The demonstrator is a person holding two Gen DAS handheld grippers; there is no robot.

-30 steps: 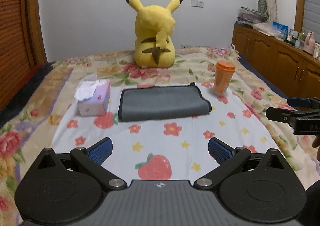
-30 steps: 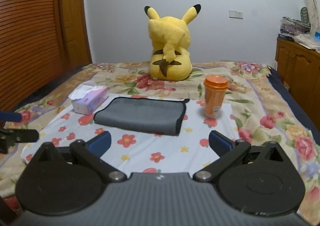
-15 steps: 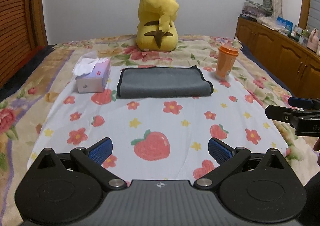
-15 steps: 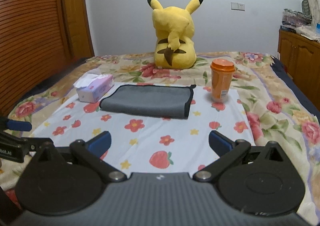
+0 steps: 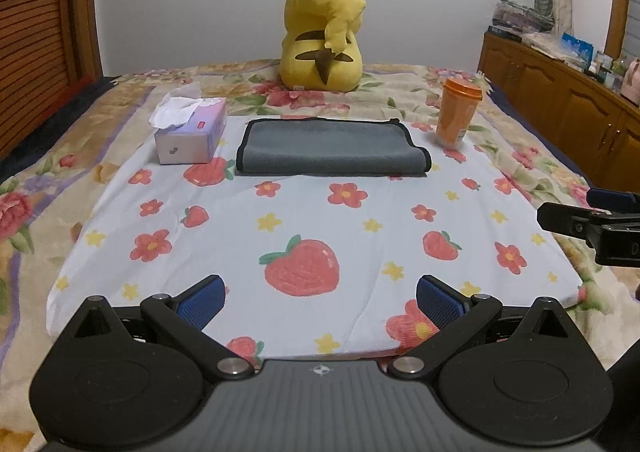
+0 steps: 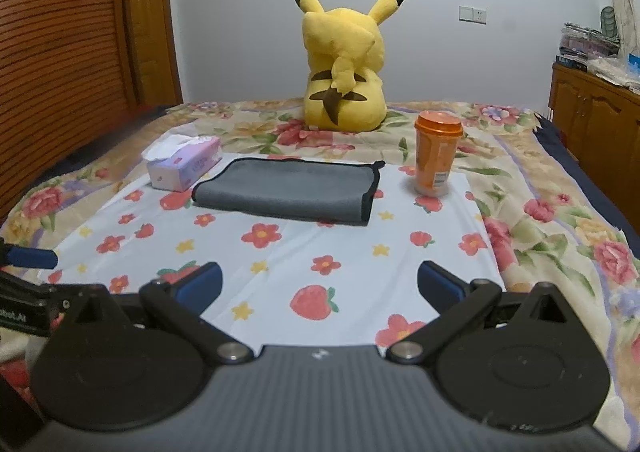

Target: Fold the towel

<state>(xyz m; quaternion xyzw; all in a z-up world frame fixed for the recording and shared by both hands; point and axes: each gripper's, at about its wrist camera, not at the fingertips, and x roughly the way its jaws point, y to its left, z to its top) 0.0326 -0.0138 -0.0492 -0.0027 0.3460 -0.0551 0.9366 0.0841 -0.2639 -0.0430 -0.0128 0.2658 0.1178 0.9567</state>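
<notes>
A gray towel [image 5: 332, 148] with black trim lies folded flat on a white strawberry-and-flower sheet [image 5: 312, 236] spread over a floral bedspread [image 5: 48, 172] on a bed. The left claw [image 5: 320, 302] and the right claw [image 6: 318, 284] both hover over the sheet's near edge, well apart from the towel, each with its blue-padded fingers spread wide and gripping nothing. A tissue box [image 5: 192, 134] sits just beside the towel's left end, while an orange lidded cup [image 5: 458, 112] stands near its right end. Behind the towel, a yellow plush toy [image 5: 324, 24] sits upright with its back to the cameras. Wooden cabinets [image 5: 560, 108] line the right side of the room.
</notes>
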